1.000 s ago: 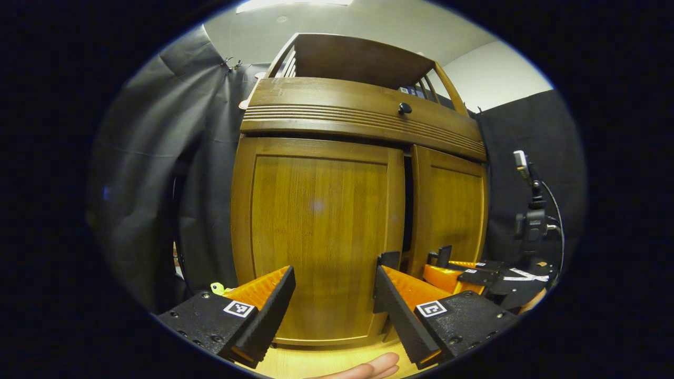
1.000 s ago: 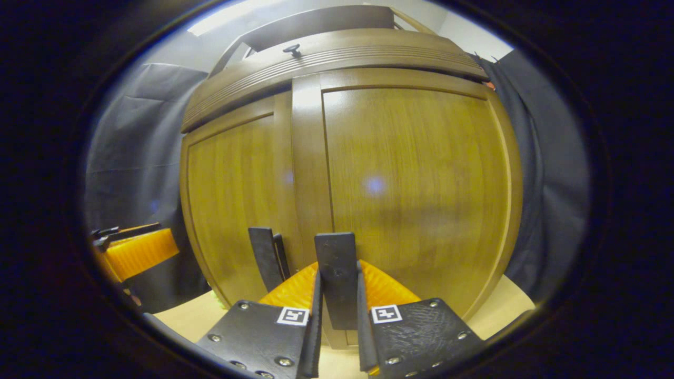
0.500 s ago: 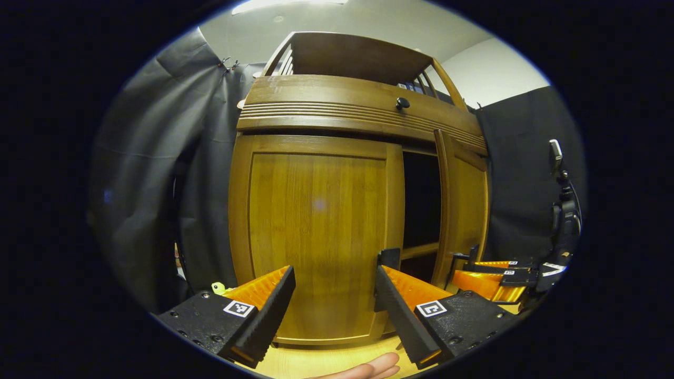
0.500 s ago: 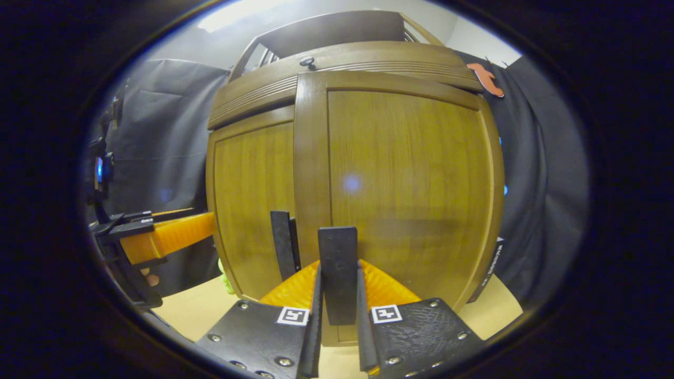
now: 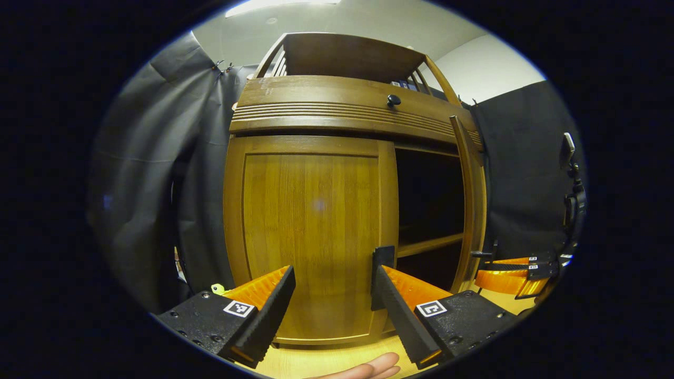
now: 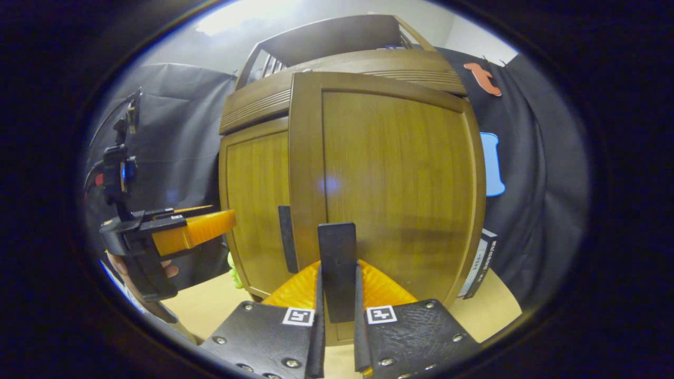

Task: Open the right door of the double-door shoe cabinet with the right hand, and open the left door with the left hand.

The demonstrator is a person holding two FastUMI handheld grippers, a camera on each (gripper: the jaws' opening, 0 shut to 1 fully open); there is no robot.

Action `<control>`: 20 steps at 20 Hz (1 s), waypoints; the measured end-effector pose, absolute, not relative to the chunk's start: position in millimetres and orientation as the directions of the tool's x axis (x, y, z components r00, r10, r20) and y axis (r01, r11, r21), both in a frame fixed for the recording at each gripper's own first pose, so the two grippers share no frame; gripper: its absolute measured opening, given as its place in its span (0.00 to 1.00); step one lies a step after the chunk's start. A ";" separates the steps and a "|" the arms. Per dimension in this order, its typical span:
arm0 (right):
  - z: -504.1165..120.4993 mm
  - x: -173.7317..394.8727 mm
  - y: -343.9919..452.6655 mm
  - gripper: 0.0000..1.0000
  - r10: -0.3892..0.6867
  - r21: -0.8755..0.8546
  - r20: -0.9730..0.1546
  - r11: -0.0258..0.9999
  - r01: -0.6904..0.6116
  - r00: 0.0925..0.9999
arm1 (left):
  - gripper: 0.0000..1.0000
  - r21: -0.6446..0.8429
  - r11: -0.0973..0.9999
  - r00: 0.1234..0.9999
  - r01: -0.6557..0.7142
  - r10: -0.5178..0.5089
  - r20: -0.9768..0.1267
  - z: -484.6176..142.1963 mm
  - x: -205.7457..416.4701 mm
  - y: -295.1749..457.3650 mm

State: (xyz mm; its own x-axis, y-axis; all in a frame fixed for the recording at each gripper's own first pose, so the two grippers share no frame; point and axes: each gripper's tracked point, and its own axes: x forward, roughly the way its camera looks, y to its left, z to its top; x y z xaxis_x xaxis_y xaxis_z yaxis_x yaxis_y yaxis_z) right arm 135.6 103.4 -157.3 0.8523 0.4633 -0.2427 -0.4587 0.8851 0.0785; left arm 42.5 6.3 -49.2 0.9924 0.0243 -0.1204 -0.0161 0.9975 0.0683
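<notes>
Cabinet (image 5: 337,113) seen standing on a pale wooden surface (image 5: 326,360) against the booth's dark cloth. In the left gripper view the right door (image 5: 470,205) is seen swung well out, nearly edge-on, with the dark interior and a shelf (image 5: 429,245) exposed behind it. The left door (image 5: 310,231) is seen flat and closed. A small dark knob (image 5: 393,99) is noted on the drawer band above the doors. In the right gripper view the right door (image 6: 389,195) is faced at close range, its free edge caught between the fingers of the right gripper (image 6: 337,273); the fingers are drawn close together with the door's edge pinched between them, so a grasp on the door is judged. The left gripper (image 5: 331,300) is held in front of the left door with its fingers spread wide and nothing between them; no contact with the door is seen. Part of a hand (image 5: 363,368) is glimpsed at the bottom of the left gripper view. Progress judged: the first half is largely done, though a little more swing may be wanted. The second half is not yet started: the left door's inner edge is still to be gripped and the door pulled out.
</notes>
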 end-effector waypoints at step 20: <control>-133.6 80.9 7.3 0.21 0.338 0.059 -0.221 0.941 -0.334 0.915 | 0.96 0.103 0.994 0.994 0.022 -0.012 -0.105 -46.4 35.0 -12.6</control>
